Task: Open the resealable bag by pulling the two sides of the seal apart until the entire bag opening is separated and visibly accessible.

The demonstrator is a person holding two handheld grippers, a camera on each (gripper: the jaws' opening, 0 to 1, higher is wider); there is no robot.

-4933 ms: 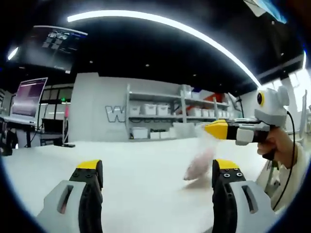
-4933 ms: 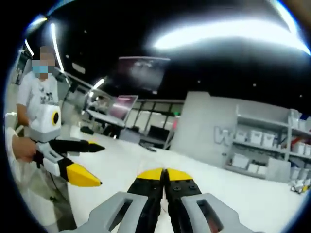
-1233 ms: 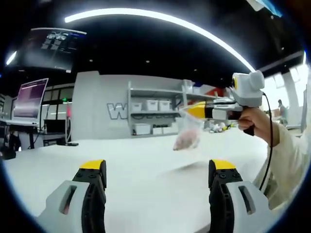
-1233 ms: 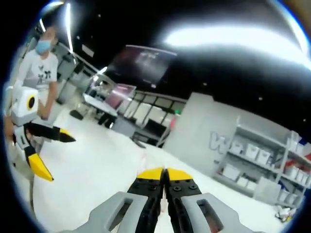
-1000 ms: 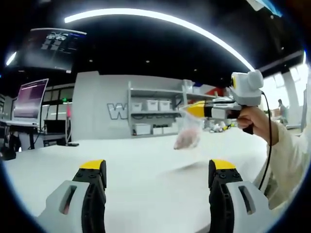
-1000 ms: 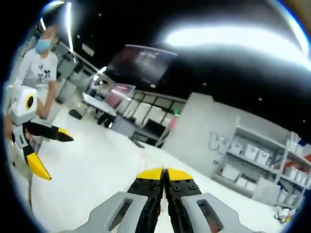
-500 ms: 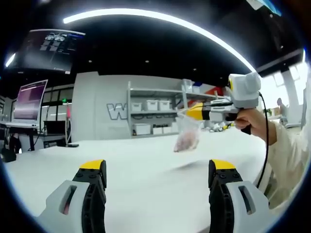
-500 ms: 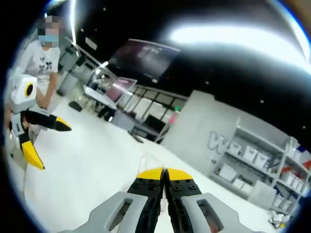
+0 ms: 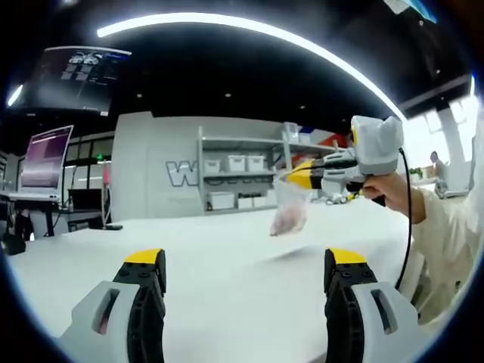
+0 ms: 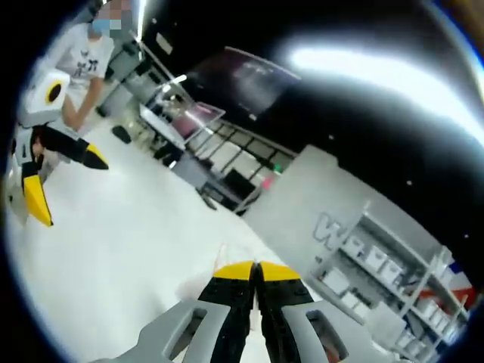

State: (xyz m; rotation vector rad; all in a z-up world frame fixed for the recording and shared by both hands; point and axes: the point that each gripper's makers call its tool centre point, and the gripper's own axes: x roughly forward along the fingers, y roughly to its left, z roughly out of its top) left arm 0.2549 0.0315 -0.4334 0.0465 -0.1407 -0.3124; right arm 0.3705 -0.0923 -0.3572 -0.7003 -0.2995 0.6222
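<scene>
A clear resealable bag [image 9: 288,213] with pinkish contents hangs in the air above the white table [image 9: 219,242]. My right gripper [image 9: 292,178] comes in from the right in the left gripper view, held by a hand [image 9: 387,189], and is shut on the bag's top edge. In the right gripper view its yellow-tipped jaws [image 10: 255,271] are pressed together, with a sliver of clear plastic [image 10: 224,253] at their tips. My left gripper [image 9: 243,263] stands wide open, low over the table, well short of the bag. It also appears open at the left [image 10: 73,193].
Shelves with white bins [image 9: 234,170] line the far wall. A desk with a lit monitor [image 9: 45,147] stands at the left. A person [image 10: 85,53] stands behind the left gripper. The white table [image 10: 113,227] stretches broad between the grippers.
The right gripper has raised the bag off the table and edged it slightly left. The right gripper view has tilted. The left gripper has stayed open and still.
</scene>
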